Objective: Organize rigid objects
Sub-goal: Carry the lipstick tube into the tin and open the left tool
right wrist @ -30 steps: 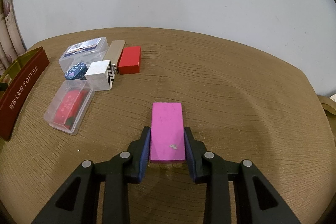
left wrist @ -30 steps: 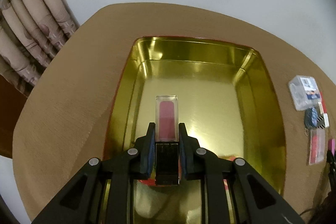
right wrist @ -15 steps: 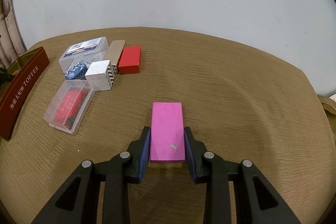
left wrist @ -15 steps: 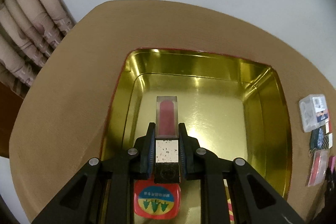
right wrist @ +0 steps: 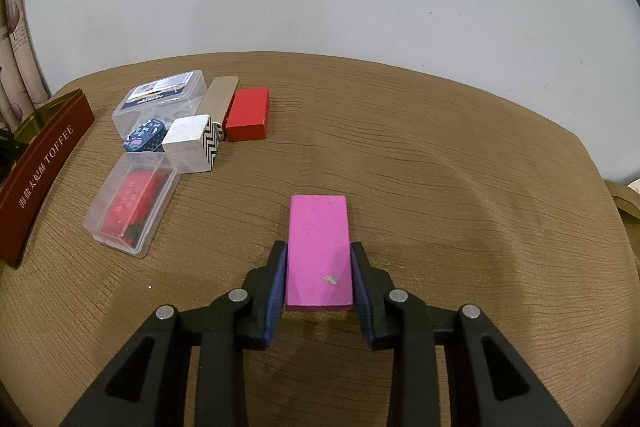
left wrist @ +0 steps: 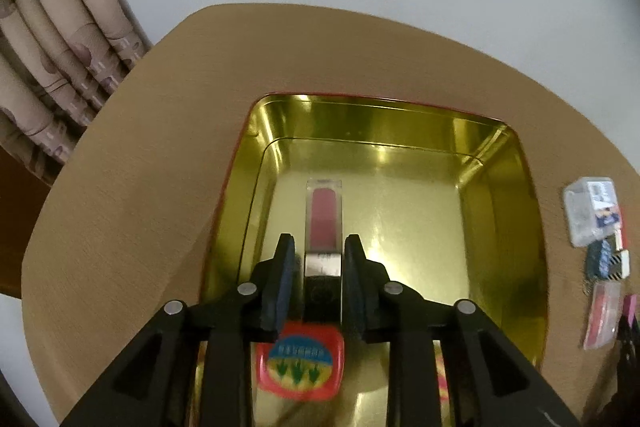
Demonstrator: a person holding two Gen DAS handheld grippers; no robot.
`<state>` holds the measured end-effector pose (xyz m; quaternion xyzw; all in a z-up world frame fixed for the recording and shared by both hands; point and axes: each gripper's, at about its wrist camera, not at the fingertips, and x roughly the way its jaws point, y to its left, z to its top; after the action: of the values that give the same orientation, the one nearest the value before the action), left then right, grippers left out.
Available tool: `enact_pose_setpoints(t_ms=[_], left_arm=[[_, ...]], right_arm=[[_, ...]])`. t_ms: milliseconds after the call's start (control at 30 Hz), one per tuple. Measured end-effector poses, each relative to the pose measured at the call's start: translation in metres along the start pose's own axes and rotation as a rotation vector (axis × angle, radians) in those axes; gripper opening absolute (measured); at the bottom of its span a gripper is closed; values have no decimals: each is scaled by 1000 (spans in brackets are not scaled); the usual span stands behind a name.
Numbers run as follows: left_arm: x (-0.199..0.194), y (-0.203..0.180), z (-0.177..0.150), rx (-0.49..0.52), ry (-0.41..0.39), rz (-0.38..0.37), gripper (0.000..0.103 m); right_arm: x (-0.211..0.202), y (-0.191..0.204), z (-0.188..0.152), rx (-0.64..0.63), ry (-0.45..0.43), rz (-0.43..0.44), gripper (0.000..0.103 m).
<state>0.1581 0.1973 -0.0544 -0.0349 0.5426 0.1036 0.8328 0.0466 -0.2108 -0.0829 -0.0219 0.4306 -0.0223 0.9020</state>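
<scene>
Lipstick case (left wrist: 323, 223) lies between the jaws of the left gripper (left wrist: 319, 259), long axis along the fingers, over the gold tin (left wrist: 504, 227); the jaws are opening, pads clear. Right gripper (right wrist: 319, 267) clamps the pink block (right wrist: 319, 247) on the counter (right wrist: 460, 187). Only the right view shows the remaining pile clearly.

You can read "TOFFEE" after a run of Chinese characters on the red tin (right wrist: 42, 169) wall, white characters too small to read on the red block in the clear case (right wrist: 132, 205), illegible print on the round sticker (left wrist: 300, 359)
</scene>
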Motion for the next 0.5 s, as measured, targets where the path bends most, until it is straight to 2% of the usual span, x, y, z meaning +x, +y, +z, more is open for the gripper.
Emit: enact_pose_setpoints(t_ms=[167,300,433,500], left_arm=[[-31,3,-21,23,-64,1,33],[-52,4,-47,30,-93,-14,34],[-66,-1,-70,65,-155,24,44],[-72,-5,-83,85,-177,32,45]], right_arm=[[0,0,0,0,0,0,32],[0,0,0,-3,0,-3,32],[0,0,0,-7,-1,-7,32],[0,2,0,-14,-1,-15,32]])
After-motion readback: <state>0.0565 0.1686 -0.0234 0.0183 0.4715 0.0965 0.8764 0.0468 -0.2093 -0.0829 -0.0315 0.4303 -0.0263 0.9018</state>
